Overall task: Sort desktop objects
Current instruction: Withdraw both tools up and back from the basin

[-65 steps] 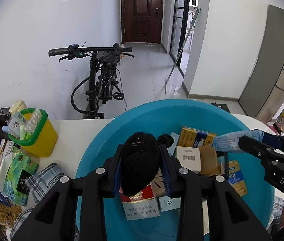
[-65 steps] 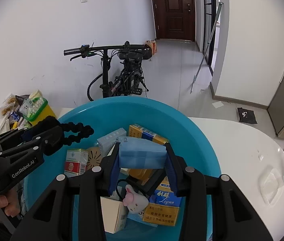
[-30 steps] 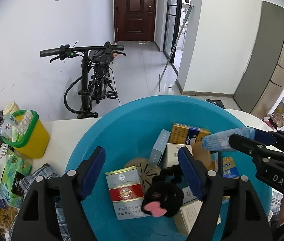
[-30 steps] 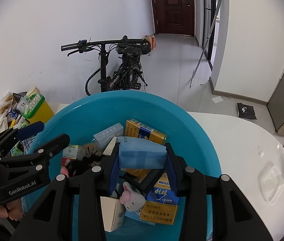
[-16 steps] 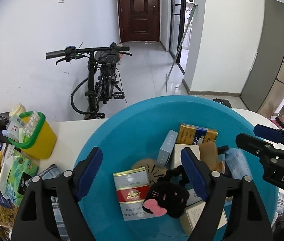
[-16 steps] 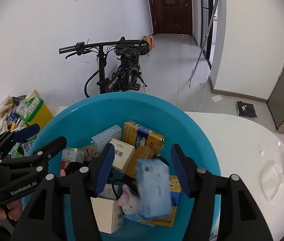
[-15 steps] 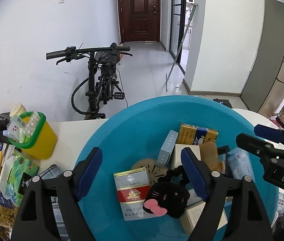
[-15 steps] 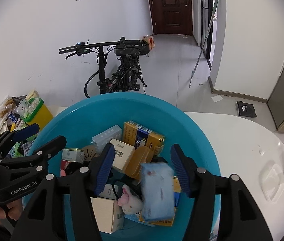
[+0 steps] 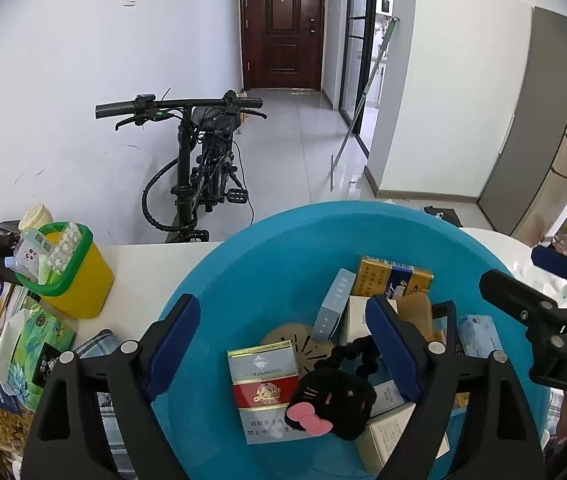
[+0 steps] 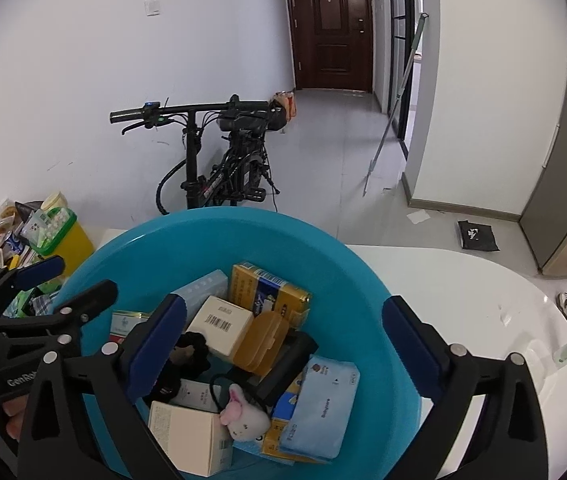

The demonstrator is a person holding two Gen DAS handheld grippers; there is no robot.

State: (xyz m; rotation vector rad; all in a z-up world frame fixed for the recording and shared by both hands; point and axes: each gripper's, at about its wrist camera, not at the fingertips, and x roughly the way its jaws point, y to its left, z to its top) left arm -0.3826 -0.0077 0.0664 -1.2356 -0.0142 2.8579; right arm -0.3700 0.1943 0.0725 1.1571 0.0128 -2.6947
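Observation:
A big blue basin [image 9: 267,264] [image 10: 323,248] on the white table holds several boxes, cigarette packs and small toys. A black plush toy with a pink bow [image 9: 335,396] [image 10: 179,364] lies loose in it, below my left gripper [image 9: 279,320] [image 10: 82,276]. That gripper's jaws are opening, with no pad touching anything. A light blue tissue pack [image 10: 319,412] [image 9: 479,334] lies flat at the basin's right side. My right gripper [image 10: 283,316] [image 9: 513,268] hovers above it; its jaws are opening wide and grip nothing.
A yellow bin with a green rim [image 9: 71,276] and a heap of packets crowd the table's left end, beside a plaid cloth [image 9: 99,344]. Bare white table [image 10: 463,300] lies right of the basin. A bicycle [image 9: 199,168] leans against the wall behind.
The left gripper let go of the black plush toy, which now lies in the basin. The right gripper released the blue tissue pack, which dropped into the basin. Both jaws spread wider.

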